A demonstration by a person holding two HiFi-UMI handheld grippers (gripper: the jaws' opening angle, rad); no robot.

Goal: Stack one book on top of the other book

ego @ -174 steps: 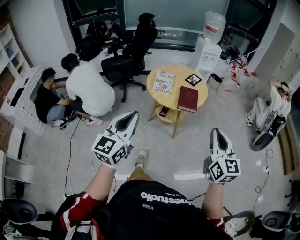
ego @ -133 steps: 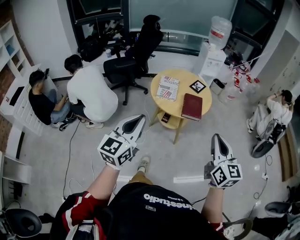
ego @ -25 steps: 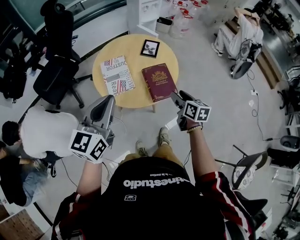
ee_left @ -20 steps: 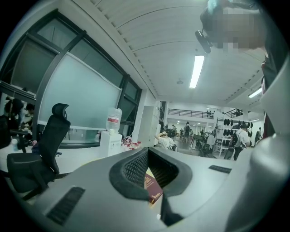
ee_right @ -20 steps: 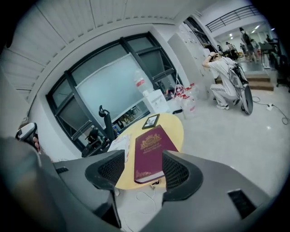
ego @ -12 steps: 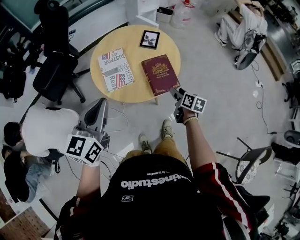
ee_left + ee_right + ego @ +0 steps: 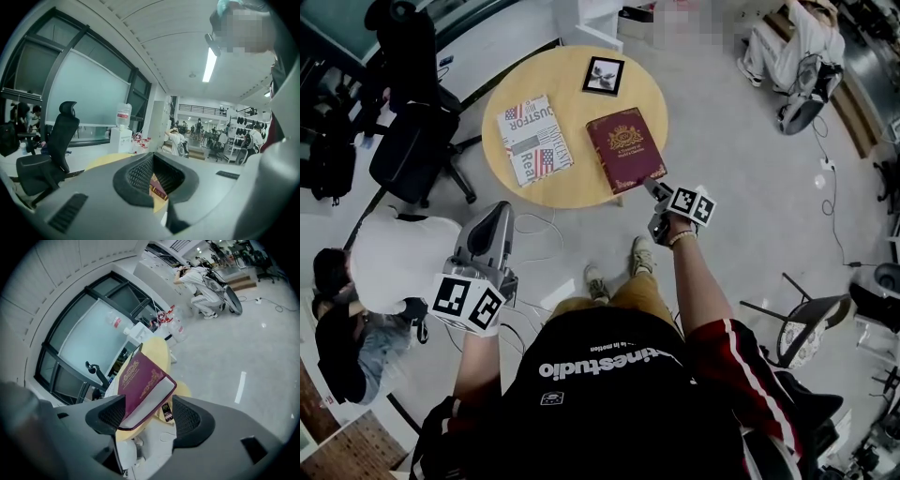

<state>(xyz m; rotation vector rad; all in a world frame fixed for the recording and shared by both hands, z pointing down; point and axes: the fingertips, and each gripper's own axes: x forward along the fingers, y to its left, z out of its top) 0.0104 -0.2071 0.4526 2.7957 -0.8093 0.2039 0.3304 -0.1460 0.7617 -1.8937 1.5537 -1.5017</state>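
Observation:
A maroon book (image 7: 625,148) with a gold crest lies flat on the right half of the round yellow table (image 7: 581,183). To its left on the same table lies a book with a newsprint cover (image 7: 534,139). My right gripper (image 7: 652,190) is at the table's near edge. In the right gripper view its jaws have just been opening and stand apart (image 7: 147,413), with the maroon book's (image 7: 143,380) near corner between them, unpressed. My left gripper (image 7: 499,211) hangs short of the table, tips together; the maroon book (image 7: 157,190) shows past them.
A framed picture (image 7: 603,75) sits at the table's far side, and a phone (image 7: 166,412) lies on its lower shelf. A black office chair (image 7: 412,150) stands left of the table. One person crouches at the left (image 7: 389,262); another sits at top right (image 7: 792,37).
I have come up to the table. My right gripper has dropped and rolled toward the maroon book's near corner. My left gripper has sunk a little.

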